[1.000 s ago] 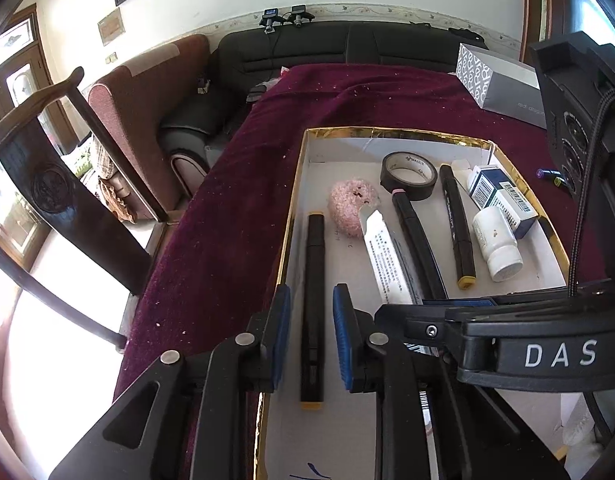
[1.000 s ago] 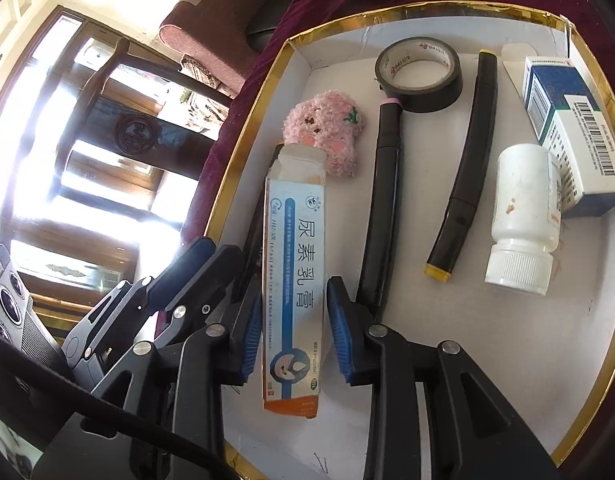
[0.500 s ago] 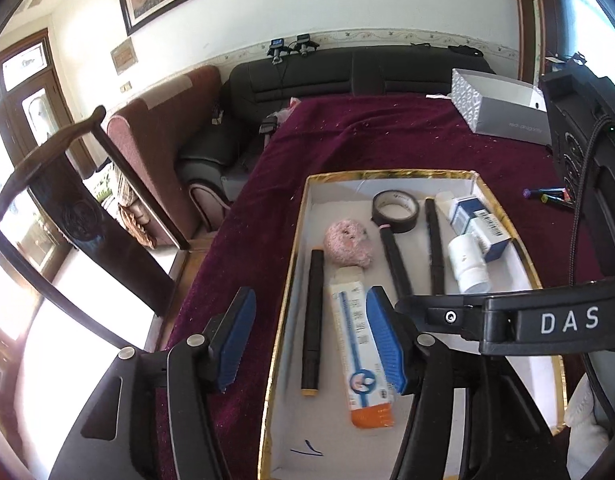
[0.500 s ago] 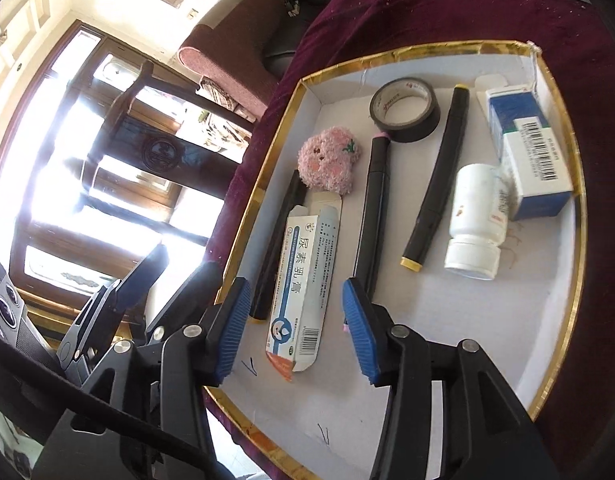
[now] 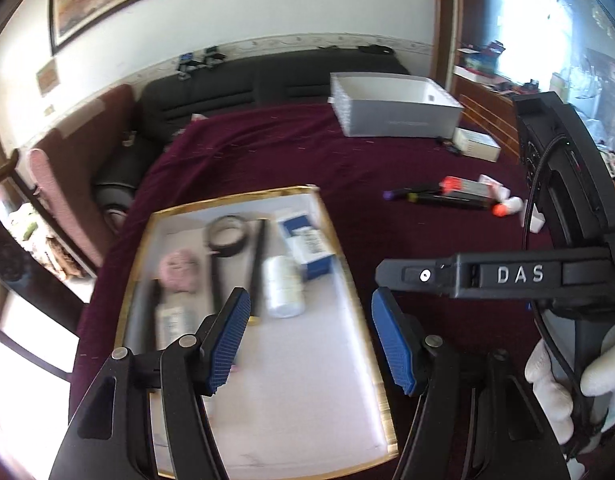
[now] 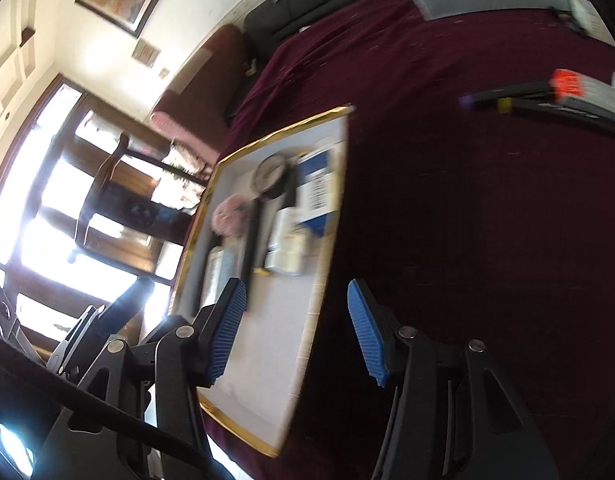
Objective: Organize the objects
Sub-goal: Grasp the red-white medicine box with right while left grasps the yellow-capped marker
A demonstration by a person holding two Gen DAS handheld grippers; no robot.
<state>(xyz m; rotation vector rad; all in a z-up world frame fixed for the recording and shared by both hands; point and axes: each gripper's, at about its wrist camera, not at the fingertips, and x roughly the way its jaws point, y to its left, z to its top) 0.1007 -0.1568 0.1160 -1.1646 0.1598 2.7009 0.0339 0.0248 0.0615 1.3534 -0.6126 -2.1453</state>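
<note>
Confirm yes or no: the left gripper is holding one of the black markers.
No. The left gripper hangs open with nothing between its blue pads, and the black markers lie in the gold-rimmed tray.

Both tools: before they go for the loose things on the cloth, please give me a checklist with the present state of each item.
1. Left tool has nothing between its fingers: ok; it has just been opening.
2. Right tool likewise: ok.
3. Long box lies inside the gold-rimmed tray: ok.
4. Loose markers lie on the cloth, outside the tray: not ok.
5. Their exact number: cannot tell, blurred.
</note>
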